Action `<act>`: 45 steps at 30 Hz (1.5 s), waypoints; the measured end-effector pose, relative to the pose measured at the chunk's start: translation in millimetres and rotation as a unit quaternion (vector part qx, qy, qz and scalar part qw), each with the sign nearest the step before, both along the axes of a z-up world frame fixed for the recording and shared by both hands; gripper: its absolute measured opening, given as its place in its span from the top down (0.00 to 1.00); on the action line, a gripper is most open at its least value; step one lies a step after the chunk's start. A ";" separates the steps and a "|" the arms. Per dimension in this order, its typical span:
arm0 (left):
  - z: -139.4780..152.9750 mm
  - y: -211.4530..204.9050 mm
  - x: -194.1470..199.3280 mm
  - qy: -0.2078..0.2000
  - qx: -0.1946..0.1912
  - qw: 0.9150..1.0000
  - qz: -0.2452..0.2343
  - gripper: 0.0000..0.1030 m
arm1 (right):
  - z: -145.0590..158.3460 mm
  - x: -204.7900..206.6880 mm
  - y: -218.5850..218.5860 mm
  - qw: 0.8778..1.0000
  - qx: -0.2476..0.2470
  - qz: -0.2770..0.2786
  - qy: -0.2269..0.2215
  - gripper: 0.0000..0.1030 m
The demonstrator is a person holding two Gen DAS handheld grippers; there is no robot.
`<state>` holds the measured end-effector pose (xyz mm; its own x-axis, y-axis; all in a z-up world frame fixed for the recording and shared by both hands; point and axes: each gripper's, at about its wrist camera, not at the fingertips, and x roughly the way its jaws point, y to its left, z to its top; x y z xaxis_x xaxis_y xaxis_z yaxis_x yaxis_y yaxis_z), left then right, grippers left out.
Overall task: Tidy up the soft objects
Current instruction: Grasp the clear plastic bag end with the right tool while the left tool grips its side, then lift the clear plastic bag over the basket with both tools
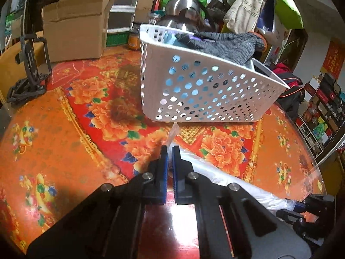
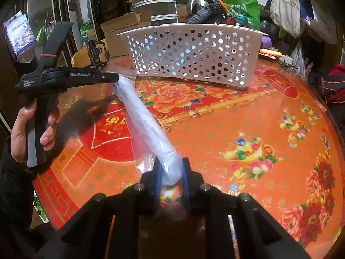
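two grippers: the left gripper (image 1: 170,151) and the right gripper (image 2: 171,165). one white perforated basket (image 1: 200,90). one plastic-wrapped pale blue roll (image 2: 142,112). one cardboard box (image 1: 73,34). one black phone stand (image 1: 32,64). one steel flask (image 1: 183,6). one hand (image 2: 23,129) in view.

Basket (image 1: 200,86) contents mostly hidden behind its perforated wall.
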<state>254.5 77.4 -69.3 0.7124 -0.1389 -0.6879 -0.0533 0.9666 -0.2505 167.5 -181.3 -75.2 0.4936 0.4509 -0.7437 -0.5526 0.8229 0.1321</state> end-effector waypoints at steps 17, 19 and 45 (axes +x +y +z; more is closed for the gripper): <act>4.0 -7.5 -13.1 -0.018 0.019 1.000 -0.008 0.97 | 2.7 -0.3 -11.1 0.999 0.030 -0.019 -0.002 0.87; 3.9 -7.5 -13.1 -0.018 0.019 1.000 -0.009 0.97 | 2.8 -0.1 -11.7 0.999 0.034 -0.019 -0.001 0.87; 88.2 3.6 -32.9 -0.100 0.006 0.995 -0.001 0.97 | 108.7 34.2 -5.6 0.992 0.001 -0.022 -0.126 0.88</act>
